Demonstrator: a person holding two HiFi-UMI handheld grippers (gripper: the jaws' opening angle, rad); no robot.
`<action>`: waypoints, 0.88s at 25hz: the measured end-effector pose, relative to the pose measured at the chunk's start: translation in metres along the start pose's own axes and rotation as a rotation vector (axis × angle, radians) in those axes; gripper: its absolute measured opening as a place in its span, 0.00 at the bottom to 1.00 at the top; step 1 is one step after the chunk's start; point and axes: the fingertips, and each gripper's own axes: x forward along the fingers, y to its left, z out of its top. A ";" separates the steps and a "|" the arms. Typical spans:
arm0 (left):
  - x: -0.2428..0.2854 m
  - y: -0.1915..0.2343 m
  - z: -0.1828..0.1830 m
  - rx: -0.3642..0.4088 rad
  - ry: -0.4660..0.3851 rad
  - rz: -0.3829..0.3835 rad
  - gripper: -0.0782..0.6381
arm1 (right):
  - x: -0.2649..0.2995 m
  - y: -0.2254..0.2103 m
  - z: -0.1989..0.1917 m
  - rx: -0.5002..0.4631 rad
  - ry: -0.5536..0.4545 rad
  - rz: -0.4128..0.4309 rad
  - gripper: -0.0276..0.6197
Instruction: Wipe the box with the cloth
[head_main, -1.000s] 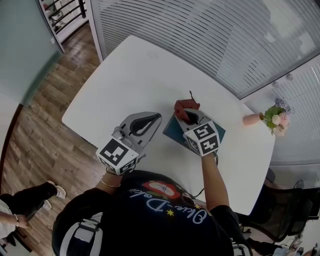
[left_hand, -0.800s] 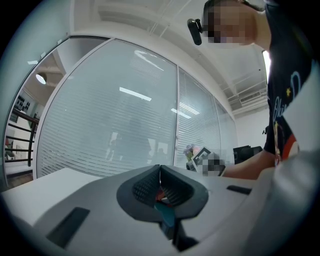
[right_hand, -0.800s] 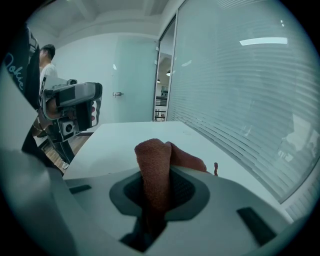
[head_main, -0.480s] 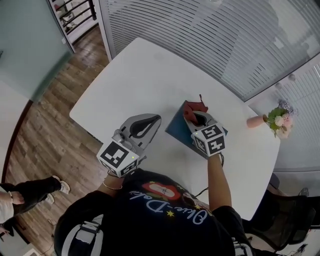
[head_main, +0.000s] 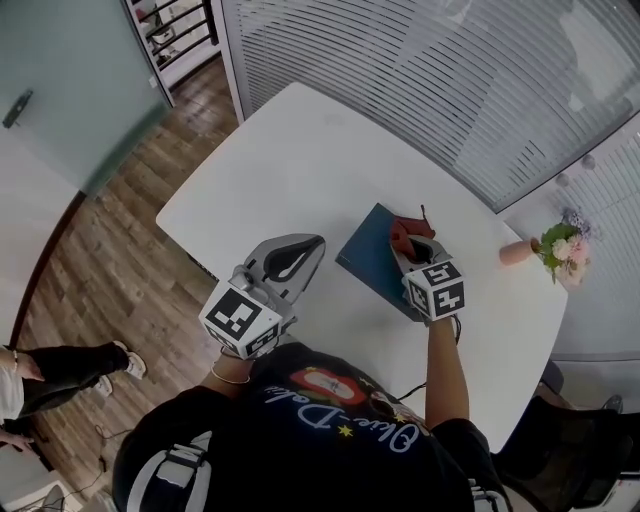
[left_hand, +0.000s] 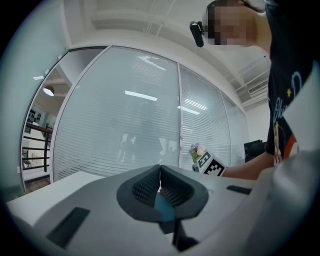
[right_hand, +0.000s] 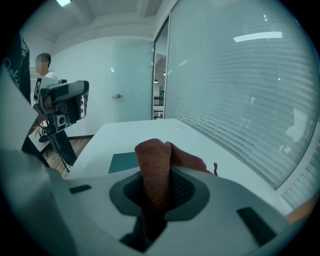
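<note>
**Box.** The flat dark blue rectangular box (head_main: 372, 262) lies face-up on the white round-cornered table (head_main: 290, 160), towards the person's right and just in from the near edge. Its long sides run roughly parallel to that near edge. One short end points towards the flower end of the table, the other towards the left gripper. The nearer and left parts of its top are bare.

**Right gripper.** The right gripper (head_main: 416, 243) stands over the far right part of the box. Its jaws are clamped on a rust-red woven cloth (head_main: 404, 231). In the right gripper view a fold of the cloth fills the gap between the jaws and stands up above them. In the head view the bunched cloth sits on the box top near its far corner.

**Left gripper.** The left gripper (head_main: 303, 247) is held to the left of the box, apart from it, above the near table edge. Its jaws are pressed together with nothing between them.

**Surface and room.**
- A small pink vase of flowers (head_main: 556, 246) stands at the table's right end, well apart from the box.
- A white slatted blind wall (head_main: 420, 70) runs behind the table.
- The brown wood-plank floor (head_main: 110, 240) lies to the left, where a second person (head_main: 50, 368) shows at the edge of the head view.
- In the right gripper view a frosted glass door (right_hand: 131, 80) stands beyond the table.
</note>
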 end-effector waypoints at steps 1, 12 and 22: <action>0.000 -0.003 0.000 0.001 0.001 0.001 0.12 | -0.004 -0.002 -0.003 0.012 -0.004 0.000 0.14; 0.004 -0.028 0.009 0.025 0.012 -0.023 0.12 | -0.039 -0.020 -0.027 0.095 -0.036 -0.049 0.14; 0.020 -0.051 0.009 0.030 0.022 -0.095 0.12 | -0.070 -0.035 -0.055 0.166 -0.049 -0.121 0.14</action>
